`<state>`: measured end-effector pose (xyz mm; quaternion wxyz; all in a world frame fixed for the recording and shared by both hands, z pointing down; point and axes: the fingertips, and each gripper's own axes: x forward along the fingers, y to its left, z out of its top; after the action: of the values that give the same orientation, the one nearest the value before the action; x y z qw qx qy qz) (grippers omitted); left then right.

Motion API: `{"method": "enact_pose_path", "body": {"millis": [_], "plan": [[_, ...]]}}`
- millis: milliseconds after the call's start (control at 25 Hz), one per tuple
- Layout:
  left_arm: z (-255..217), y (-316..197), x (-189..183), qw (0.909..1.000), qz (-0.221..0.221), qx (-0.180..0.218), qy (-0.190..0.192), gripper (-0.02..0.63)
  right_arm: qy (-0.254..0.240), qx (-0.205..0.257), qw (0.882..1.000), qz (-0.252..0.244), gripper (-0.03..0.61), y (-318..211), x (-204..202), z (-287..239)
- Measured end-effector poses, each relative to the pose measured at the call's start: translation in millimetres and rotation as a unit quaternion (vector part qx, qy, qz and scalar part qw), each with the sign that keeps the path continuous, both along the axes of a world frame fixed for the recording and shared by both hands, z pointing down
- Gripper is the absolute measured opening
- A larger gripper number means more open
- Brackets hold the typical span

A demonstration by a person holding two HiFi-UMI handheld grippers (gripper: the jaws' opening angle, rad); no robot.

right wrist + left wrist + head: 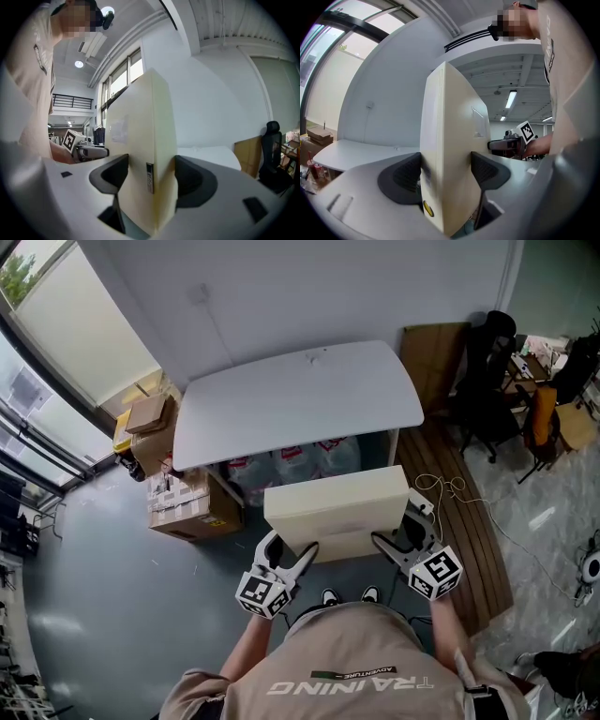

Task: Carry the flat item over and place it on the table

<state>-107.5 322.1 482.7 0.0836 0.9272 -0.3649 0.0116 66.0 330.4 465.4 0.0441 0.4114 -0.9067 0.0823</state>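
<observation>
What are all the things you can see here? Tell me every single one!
flat box: one, cream, held up in front of the person
table: one, white, against the wall ahead
cardboard boxes: several, brown, on the floor left of the table
bags: some, pale with red print, under the table
office chair: one, black, right of the table
board: one, brown, leaning on the wall by the chair
cable: one, white, on the floor at right
shirt: one, beige, on the person, bottom of the head view
left tool: one, grey, clamped on the box's left end
right tool: one, grey, clamped on the box's right end
</observation>
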Motion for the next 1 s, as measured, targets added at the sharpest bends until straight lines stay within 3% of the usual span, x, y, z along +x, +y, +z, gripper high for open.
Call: {"method": "enact_pose_path", "body": {"millis": [720,1000], "plan": [[17,-35,-32,0.9991,0.036,-0.010,0.019,0.316,0.016,-0.008,0.999,0.034,0.281,-24,-33,9],[27,-52,-26,0.9983,0.042,-0.032,0.025,0.318,0.013,-0.024,0.999,0.038,0.281,-41,-28,18]]}}
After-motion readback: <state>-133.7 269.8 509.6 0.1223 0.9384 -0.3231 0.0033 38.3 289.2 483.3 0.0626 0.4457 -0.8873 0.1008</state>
